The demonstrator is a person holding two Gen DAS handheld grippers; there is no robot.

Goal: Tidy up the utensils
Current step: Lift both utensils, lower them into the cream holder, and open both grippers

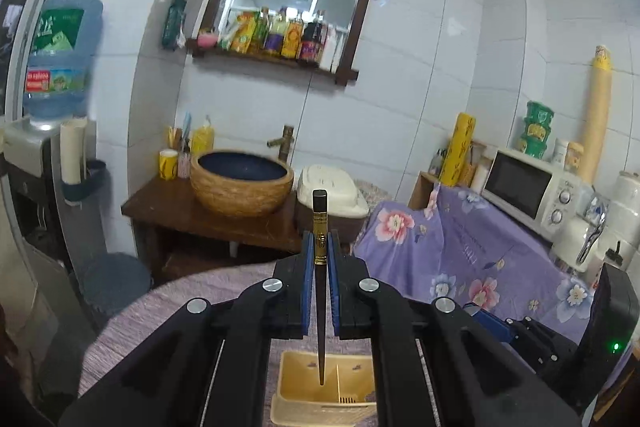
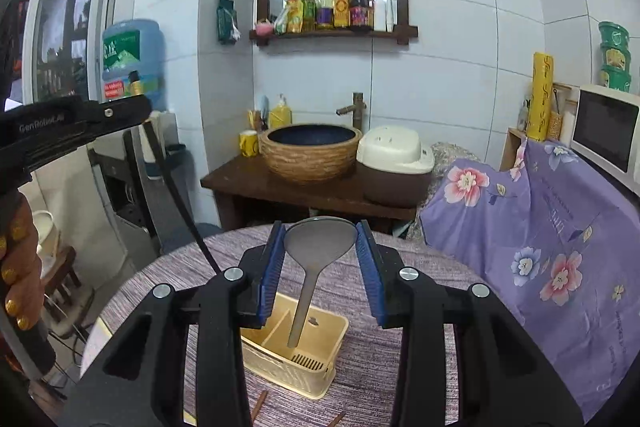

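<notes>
My left claw (image 1: 320,247) is clamped tight, pointing toward twelve o'clock; my right claw (image 2: 320,247) grips with its jaws partly spread.

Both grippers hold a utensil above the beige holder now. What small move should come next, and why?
Probably lower the left gripper first. It is shut on a dark chopstick whose tip hangs over the utensil holder. The right gripper grips a metal spoon by its bowl, handle down over the same holder, so it could follow.

Even indoor light, fisheye-bent edges, slight blur
</notes>
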